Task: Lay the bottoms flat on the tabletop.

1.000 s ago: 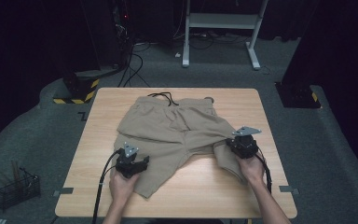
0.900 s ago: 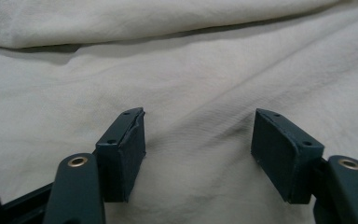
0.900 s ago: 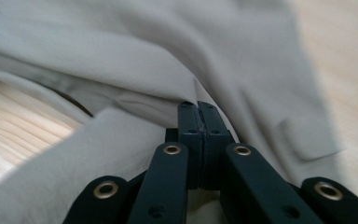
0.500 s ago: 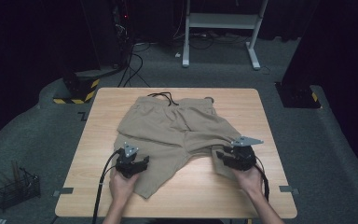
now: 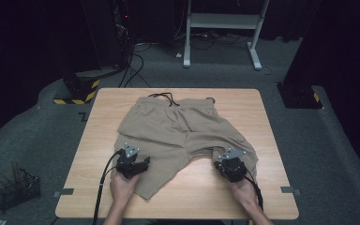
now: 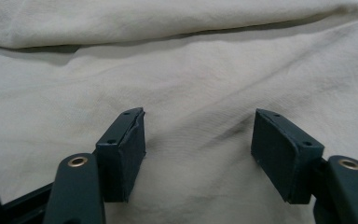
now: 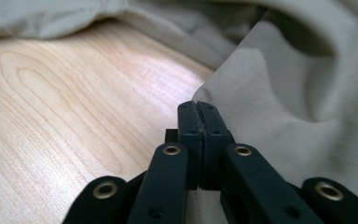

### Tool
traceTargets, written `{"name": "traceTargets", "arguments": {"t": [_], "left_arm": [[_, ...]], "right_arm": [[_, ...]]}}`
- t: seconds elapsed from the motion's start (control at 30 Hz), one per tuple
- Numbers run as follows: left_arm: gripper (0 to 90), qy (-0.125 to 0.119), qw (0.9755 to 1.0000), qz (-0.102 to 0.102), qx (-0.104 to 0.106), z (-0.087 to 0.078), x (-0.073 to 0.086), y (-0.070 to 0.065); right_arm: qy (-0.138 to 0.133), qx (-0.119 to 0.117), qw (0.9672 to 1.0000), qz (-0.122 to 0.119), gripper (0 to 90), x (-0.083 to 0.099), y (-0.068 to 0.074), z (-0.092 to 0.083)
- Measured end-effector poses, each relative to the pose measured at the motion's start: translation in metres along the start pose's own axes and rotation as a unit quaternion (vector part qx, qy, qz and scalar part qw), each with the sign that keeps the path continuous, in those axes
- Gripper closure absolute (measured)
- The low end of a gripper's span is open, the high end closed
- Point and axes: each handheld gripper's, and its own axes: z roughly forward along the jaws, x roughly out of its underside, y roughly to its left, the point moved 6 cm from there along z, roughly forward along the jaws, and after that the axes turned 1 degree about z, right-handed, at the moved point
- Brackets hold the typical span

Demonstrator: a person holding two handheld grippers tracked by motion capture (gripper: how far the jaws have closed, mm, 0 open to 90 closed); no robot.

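The shorts (image 5: 183,131) lie spread flat on the table (image 5: 258,108), not yet folded. Left claw (image 6: 198,144) spread over one leg; right claw (image 7: 198,116) just closed — pressed together at the other leg's hem.

High view: fixed above near table (image 5: 262,101) edge, facing forward and down, far off. Gripper views: low, close along own jaws, over shorts (image 5: 178,129) (image 6: 191,70) (image 7: 307,93) near front edge. Shared: shorts, tabletop.

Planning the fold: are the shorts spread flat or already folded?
Spread: the shorts lie open on the table, both legs apart, waistband at the far side.
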Motion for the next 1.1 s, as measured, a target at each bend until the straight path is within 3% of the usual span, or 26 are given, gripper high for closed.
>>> {"name": "traceTargets", "arguments": {"t": [0.1,0.3,0.33,0.43,0.6,0.73,0.77,0.8,1.0,1.07,1.1], "left_arm": [[35.1,0.0,1.0,0.0,0.0,0.0,0.0,0.0],[35.1,0.0,1.0,0.0,0.0,0.0,0.0,0.0],[35.1,0.0,1.0,0.0,0.0,0.0,0.0,0.0],[35.1,0.0,1.0,0.0,0.0,0.0,0.0,0.0],[35.1,0.0,1.0,0.0,0.0,0.0,0.0,0.0],[35.1,0.0,1.0,0.0,0.0,0.0,0.0,0.0],[35.1,0.0,1.0,0.0,0.0,0.0,0.0,0.0],[35.1,0.0,1.0,0.0,0.0,0.0,0.0,0.0],[35.1,0.0,1.0,0.0,0.0,0.0,0.0,0.0],[35.1,0.0,1.0,0.0,0.0,0.0,0.0,0.0],[35.1,0.0,1.0,0.0,0.0,0.0,0.0,0.0]], "right_arm": [[-0.021,0.018,0.9996,-0.002,90.0,-0.008,-0.011,-0.015],[-0.053,0.048,0.9965,0.044,90.0,-0.015,-0.049,-0.033],[-0.053,0.048,0.9965,0.044,90.0,-0.015,-0.049,-0.033],[-0.038,0.075,0.9952,0.049,90.0,-0.005,-0.065,-0.024],[-0.002,0.082,0.9925,0.091,90.0,0.014,-0.087,0.003],[-0.005,0.086,0.9922,0.09,85.2,0.013,-0.087,0.004],[-0.02,0.083,0.9924,0.089,75.2,0.009,-0.083,-0.003],[-0.031,0.074,0.993,0.087,73.3,0.007,-0.08,-0.007],[-0.081,0.048,0.9949,0.036,73.0,-0.007,-0.048,-0.035],[-0.089,0.036,0.9953,0.016,74.1,-0.012,-0.034,-0.038],[-0.089,0.036,0.9953,0.016,74.1,-0.012,-0.034,-0.038]]}}
